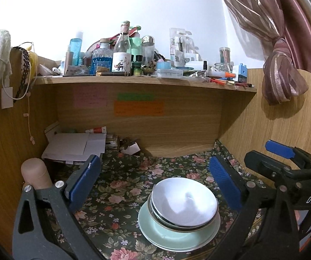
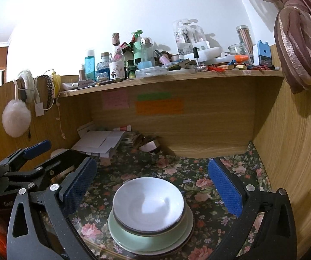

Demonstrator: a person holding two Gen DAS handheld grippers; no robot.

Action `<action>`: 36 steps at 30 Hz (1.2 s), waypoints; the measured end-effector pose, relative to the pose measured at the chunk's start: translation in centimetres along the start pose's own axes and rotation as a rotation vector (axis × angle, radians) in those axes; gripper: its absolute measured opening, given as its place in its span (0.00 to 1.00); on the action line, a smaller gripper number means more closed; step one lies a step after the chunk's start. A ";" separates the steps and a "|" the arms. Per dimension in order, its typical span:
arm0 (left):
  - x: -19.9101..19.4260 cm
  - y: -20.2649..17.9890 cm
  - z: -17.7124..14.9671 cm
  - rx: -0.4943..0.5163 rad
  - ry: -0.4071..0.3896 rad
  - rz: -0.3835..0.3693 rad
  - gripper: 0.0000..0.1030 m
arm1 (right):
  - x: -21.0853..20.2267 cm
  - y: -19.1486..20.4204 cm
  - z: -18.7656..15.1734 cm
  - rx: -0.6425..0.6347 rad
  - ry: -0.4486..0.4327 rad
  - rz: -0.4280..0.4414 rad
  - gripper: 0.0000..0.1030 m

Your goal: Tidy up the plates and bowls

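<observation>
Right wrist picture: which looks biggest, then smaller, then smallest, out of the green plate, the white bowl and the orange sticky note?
1. green plate
2. white bowl
3. orange sticky note
The note sits farther back, so its real size is unsure.

A lived-in home, likely a bedroom desk nook: ahead of and above the claws, a wood-grain shelf is crowded with cosmetic bottles and pens; a tied pink curtain hangs to the right, a white fluffy earmuff to the left, and a dark floral tablecloth lies beneath
</observation>
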State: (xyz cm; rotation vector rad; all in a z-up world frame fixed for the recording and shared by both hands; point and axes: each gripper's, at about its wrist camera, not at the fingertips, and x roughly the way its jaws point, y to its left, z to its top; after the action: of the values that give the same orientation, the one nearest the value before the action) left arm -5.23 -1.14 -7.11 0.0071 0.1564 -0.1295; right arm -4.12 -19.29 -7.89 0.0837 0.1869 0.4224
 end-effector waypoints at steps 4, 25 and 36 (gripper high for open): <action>0.0 0.0 0.0 -0.006 0.000 0.001 0.99 | 0.0 0.0 0.0 0.000 0.001 -0.001 1.00; 0.0 -0.1 -0.1 -0.011 -0.001 0.003 0.99 | 0.3 -0.1 -0.1 0.006 0.005 0.008 1.00; 0.0 -0.5 -0.1 -0.015 -0.001 0.009 0.99 | 0.2 -0.2 -0.1 0.006 0.005 0.007 1.00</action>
State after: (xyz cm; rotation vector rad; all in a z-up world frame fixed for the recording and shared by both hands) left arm -5.26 -1.65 -7.17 -0.0068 0.1565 -0.1196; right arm -3.88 -19.37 -8.04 0.0897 0.1924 0.4289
